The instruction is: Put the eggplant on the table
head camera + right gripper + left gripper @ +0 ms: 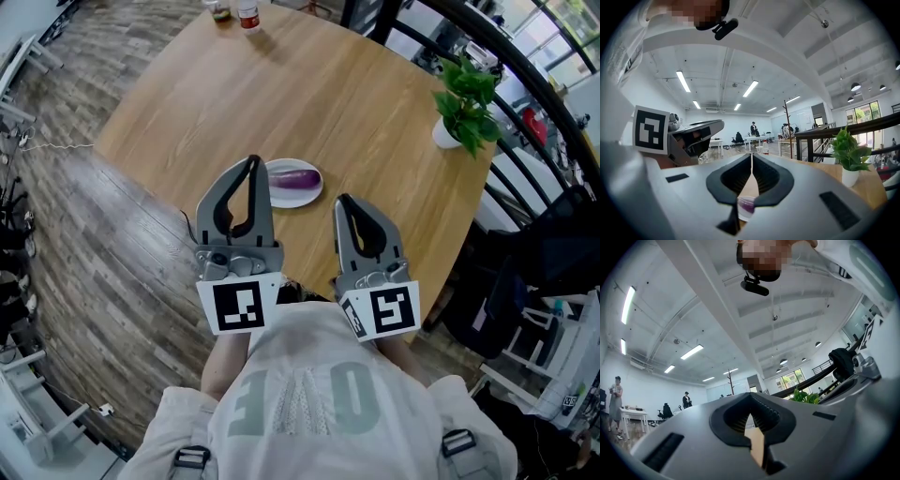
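We held left gripper (251, 161) and right gripper (342, 200) clenched, empty; eggplant (295, 177) lay on plate (281, 199), between tips, slightly farther.

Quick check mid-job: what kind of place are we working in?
Probably an open-plan office or lab loft: ceiling strip lights, desks and office chairs across the hall, and a black railing beside the table.
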Tool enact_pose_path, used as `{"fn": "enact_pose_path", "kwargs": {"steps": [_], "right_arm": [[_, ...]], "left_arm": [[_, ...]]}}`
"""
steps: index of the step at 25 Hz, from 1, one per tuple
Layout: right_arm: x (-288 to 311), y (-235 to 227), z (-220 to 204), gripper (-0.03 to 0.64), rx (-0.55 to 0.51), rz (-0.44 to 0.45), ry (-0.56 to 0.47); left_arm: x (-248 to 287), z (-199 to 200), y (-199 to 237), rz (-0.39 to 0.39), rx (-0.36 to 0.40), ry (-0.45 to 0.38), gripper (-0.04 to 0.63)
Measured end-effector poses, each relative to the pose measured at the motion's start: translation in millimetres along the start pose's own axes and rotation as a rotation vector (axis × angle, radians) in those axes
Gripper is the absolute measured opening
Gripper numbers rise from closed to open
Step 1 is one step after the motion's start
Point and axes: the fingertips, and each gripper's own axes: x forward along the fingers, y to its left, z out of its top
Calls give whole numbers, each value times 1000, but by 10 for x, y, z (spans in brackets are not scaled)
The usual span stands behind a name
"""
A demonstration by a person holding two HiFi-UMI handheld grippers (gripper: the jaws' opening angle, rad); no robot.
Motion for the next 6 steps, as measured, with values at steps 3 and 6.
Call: {"fn": "enact_pose_path", "kwargs": {"steps": [3, 6], "right_arm": [[7, 23, 1, 26, -4, 2, 1], [16, 45, 2, 26, -6, 5, 3]], "left_arm": [[-24, 8, 48, 20, -2, -5, 6], [-36, 37, 95, 36, 2, -19, 6]]}}
